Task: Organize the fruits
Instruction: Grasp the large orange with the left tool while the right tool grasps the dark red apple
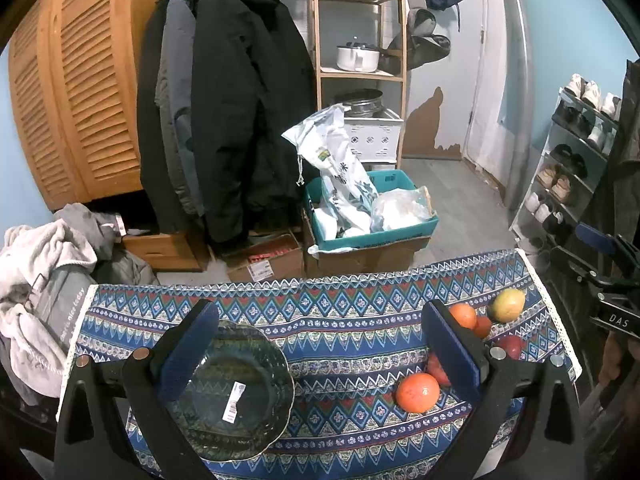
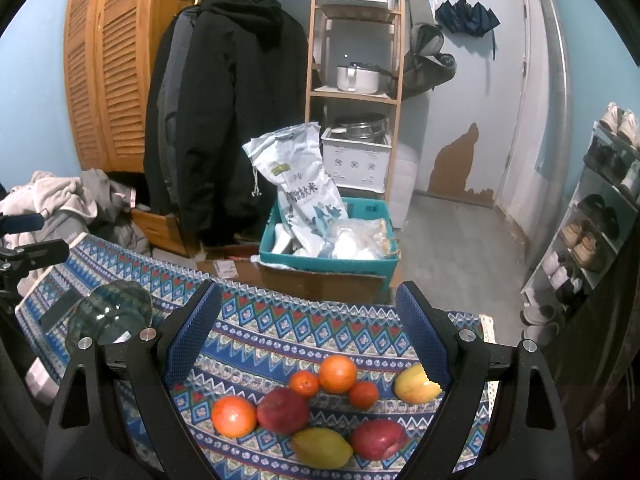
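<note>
Blue-padded, both spread wide and empty: left tool (image 1: 320, 344) above the glass bowl (image 1: 236, 396), right tool (image 2: 308, 328) over the fruits (image 2: 320, 408).

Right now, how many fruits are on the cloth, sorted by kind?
Large oranges: 2
Small oranges: 2
Red apples: 2
Yellow-green mangoes: 2
Total: 8, all loose on the cloth; none in the glass bowl.
</note>
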A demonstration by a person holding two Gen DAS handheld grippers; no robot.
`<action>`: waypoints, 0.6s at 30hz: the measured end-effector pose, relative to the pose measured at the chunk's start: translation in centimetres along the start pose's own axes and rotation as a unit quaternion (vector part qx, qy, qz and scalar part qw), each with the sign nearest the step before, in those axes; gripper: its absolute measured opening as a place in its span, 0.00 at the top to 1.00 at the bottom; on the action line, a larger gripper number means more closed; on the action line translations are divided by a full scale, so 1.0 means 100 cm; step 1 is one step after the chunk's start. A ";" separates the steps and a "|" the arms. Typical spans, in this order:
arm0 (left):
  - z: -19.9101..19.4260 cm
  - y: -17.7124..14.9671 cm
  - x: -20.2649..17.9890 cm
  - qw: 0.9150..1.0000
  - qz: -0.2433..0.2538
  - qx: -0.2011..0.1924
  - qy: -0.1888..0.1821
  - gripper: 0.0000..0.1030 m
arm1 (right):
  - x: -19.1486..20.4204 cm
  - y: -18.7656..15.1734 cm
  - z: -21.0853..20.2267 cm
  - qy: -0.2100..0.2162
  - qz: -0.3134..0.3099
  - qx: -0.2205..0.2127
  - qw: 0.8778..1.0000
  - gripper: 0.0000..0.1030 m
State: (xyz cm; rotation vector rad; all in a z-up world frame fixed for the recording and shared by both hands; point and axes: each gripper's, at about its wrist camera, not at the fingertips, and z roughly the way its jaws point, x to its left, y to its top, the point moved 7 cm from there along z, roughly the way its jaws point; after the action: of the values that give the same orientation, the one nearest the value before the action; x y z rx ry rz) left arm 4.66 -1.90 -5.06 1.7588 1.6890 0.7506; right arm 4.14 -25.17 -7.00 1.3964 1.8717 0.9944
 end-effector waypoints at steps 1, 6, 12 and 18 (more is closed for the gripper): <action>0.001 0.000 0.000 1.000 0.001 0.000 0.000 0.01 | 0.000 0.000 0.000 0.000 0.000 0.000 1.000 0.15; 0.005 -0.001 -0.003 1.000 0.005 0.005 -0.001 0.01 | -0.003 -0.004 -0.001 -0.003 0.000 0.004 1.000 0.15; 0.019 -0.008 -0.009 1.000 0.011 0.025 -0.009 0.01 | -0.018 -0.002 0.007 -0.016 0.004 0.026 1.000 0.15; 0.035 -0.021 -0.022 0.998 0.022 0.048 -0.021 0.01 | -0.045 -0.011 0.012 -0.036 0.029 0.056 0.997 0.15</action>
State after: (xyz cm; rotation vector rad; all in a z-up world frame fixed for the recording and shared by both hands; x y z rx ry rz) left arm 5.77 -4.17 -9.00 1.8711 1.6886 0.6565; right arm 5.79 -29.40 -8.49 1.5396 1.8691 0.8667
